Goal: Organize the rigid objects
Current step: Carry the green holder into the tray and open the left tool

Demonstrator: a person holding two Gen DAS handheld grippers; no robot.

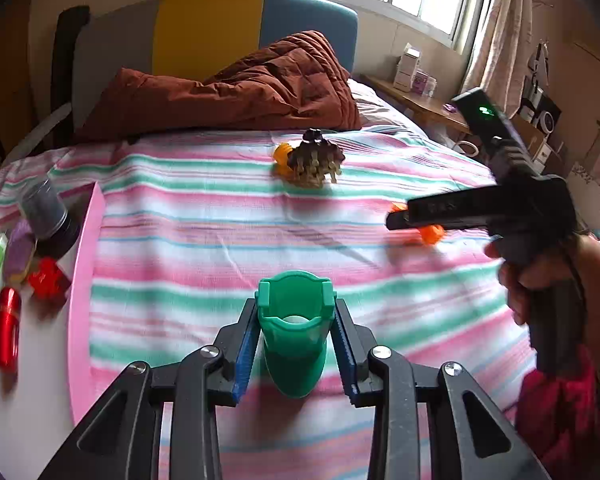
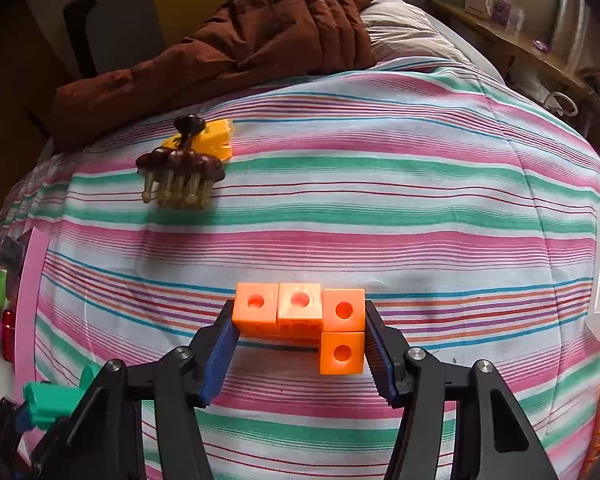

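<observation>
Left gripper: its blue pads pinched a green plastic cup-like piece from both sides, at the lower centre of the left wrist view.
Green piece, axis: its long axis ran straight out from the fingers, open end toward the top of the frame, lifted clear of the striped bedsheet.
Pink tray: at the left edge of the same view, its raised rim just left of the held piece; a red cylinder, a red block, a green item and a dark jar already lay inside.
Key relation, left: the tray lay to the left of the fingers and close by, so this hand looked the nearer one to it; the drop would likely need a sideways swing over the rim.
Right gripper: jaws stood around the orange cube cluster, pads touching its outer faces at both ends, at the lower centre of the right wrist view.
Cluster, axis: three cubes ran in a row across the frame, from pad to pad, with a fourth hanging below the right end, so the grip spanned its length.
Cluster, support: whether it was lifted or resting on the sheet I cannot tell.
Key relation, right: the tray showed only at the far left edge here, well apart from these fingers.
Left over: a brown scalp massager beside a yellow piece in the upper left.
</observation>
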